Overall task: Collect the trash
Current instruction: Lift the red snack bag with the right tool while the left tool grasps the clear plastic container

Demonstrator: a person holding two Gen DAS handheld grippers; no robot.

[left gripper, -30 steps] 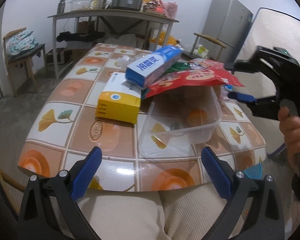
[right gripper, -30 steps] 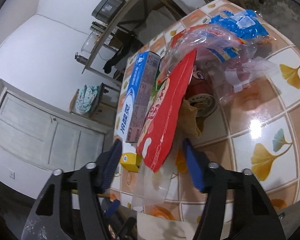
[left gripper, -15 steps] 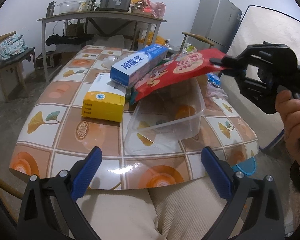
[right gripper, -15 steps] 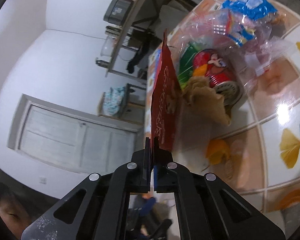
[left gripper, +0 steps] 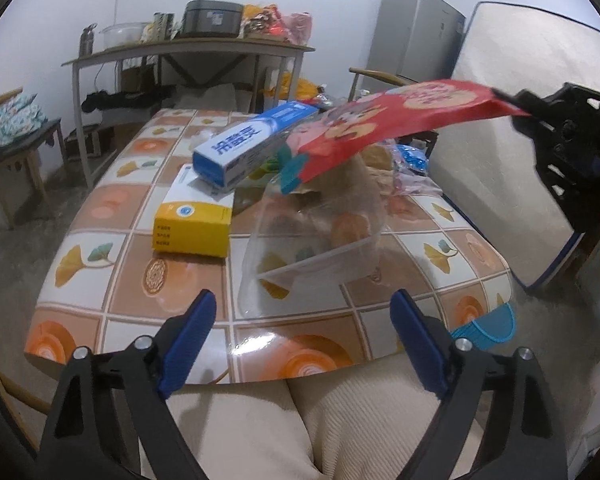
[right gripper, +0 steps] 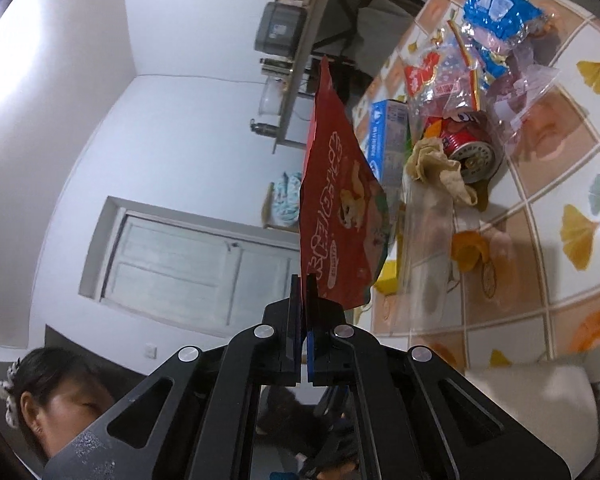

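Observation:
My right gripper [right gripper: 305,296] is shut on the edge of a red snack bag [right gripper: 336,208] and holds it in the air above the table; the bag [left gripper: 392,120] and the gripper [left gripper: 512,100] also show in the left wrist view. My left gripper [left gripper: 302,340] is open and empty at the table's near edge. On the tiled table [left gripper: 100,256] lie a clear plastic tub [left gripper: 316,240], a yellow box [left gripper: 196,220], a blue toothpaste box [left gripper: 252,144], a red can [right gripper: 468,148], a crumpled brown napkin [right gripper: 436,168] and clear and blue wrappers [right gripper: 496,36].
A blue bin [left gripper: 488,328] stands on the floor at the table's right corner. A mattress [left gripper: 512,128] leans at the right. A side table with appliances [left gripper: 188,52] and a chair [left gripper: 16,140] stand behind. A person's lap [left gripper: 300,432] is under the left gripper.
My right gripper closed on the red snack bag and lifted it up and to the right, off the pile. The left gripper stayed open near the table edge.

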